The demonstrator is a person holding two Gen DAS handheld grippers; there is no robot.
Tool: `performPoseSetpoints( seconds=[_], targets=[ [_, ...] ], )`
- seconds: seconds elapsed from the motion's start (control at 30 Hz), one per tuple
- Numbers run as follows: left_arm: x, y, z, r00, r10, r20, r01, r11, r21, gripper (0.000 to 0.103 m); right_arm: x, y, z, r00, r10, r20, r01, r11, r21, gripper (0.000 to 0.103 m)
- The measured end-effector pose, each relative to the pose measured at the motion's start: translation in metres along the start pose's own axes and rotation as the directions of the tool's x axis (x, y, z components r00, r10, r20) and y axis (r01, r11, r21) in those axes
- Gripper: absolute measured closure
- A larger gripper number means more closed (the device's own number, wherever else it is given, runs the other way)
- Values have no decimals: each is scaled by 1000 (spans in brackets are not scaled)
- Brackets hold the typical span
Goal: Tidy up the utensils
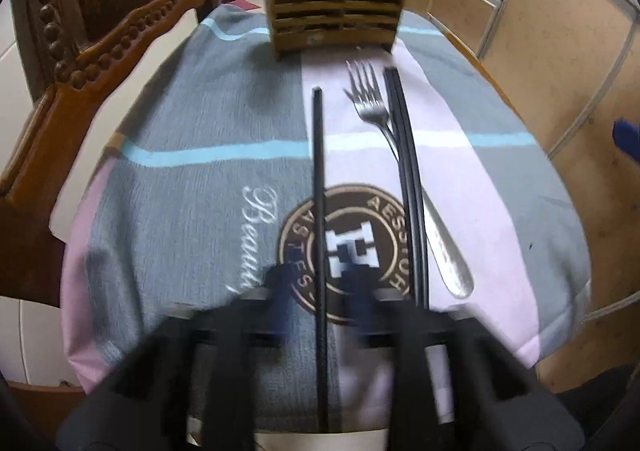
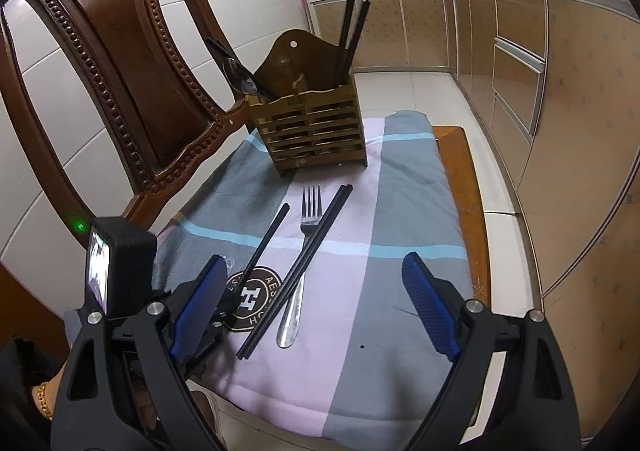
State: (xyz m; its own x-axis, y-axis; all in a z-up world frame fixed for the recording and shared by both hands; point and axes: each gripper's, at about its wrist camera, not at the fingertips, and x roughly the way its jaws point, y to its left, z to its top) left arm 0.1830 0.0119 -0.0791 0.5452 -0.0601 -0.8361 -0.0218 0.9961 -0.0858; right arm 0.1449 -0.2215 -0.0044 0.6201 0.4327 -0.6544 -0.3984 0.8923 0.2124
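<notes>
Two grippers work over a striped cloth point(image 2: 400, 187) on a small table point(image 2: 460, 187). At far left stands a carved chair point(image 2: 120, 63). Next, the left gripper point(image 1: 320, 291) sits low over the cloth's round logo point(image 1: 344, 251), its blurred blue fingers point(image 1: 284, 291) drawn close on either side of a single chopstick point(image 1: 319, 191); whether they actually press it cannot be told. In the right wrist view this gripper's body point(image 2: 208, 315) lies at the chopstick's point(image 2: 264, 247) near end. Farther right lie a fork point(image 2: 306, 247), tines toward the holder, and a chopstick pair point(image 2: 304, 263) crossing over its handle. Behind them, a slatted wooden holder point(image 2: 316, 131) stands on the cloth's far part, with two chopsticks point(image 2: 350, 39) upright in its right side and dark utensils point(image 2: 236, 71) leaning out at its left. At right, the right gripper point(image 2: 316, 311) hovers with fingers point(image 2: 428, 311) spread wide, holding nothing. Kitchen cabinets point(image 2: 520, 91) fill the right edge.
</notes>
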Motion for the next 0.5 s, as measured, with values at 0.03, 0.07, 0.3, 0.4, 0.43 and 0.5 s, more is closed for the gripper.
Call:
performPoseSetpoints(
  seconds=[0.03,0.07,0.3,0.4,0.43,0.5],
  targets=[
    [-13,1,5,999,-7,49,8,1000,-10,45,-1,0,0,1000,-4,7,4,1000,2,16],
    [-25,1,9,995,-6,99,7,1000,-10,32,-3,-1,0,1000,-8,16,7,1000,6,16],
    [-14,17,41,994,-9,111,15,998,-57,36,-1,-13,1,999,-39,13,38,999,26,16],
    [11,11,54,998,-3,60,4,1000,-24,53,2,-12,3,999,-38,10,38,999,26,16],
    [22,8,59,999,-6,37,6,1000,-3,55,3,-11,3,999,-37,11,37,999,23,16],
    [36,4,66,1000,-11,5,11,1000,9,66,6,-8,3,999,-32,4,32,999,16,16]
  ],
)
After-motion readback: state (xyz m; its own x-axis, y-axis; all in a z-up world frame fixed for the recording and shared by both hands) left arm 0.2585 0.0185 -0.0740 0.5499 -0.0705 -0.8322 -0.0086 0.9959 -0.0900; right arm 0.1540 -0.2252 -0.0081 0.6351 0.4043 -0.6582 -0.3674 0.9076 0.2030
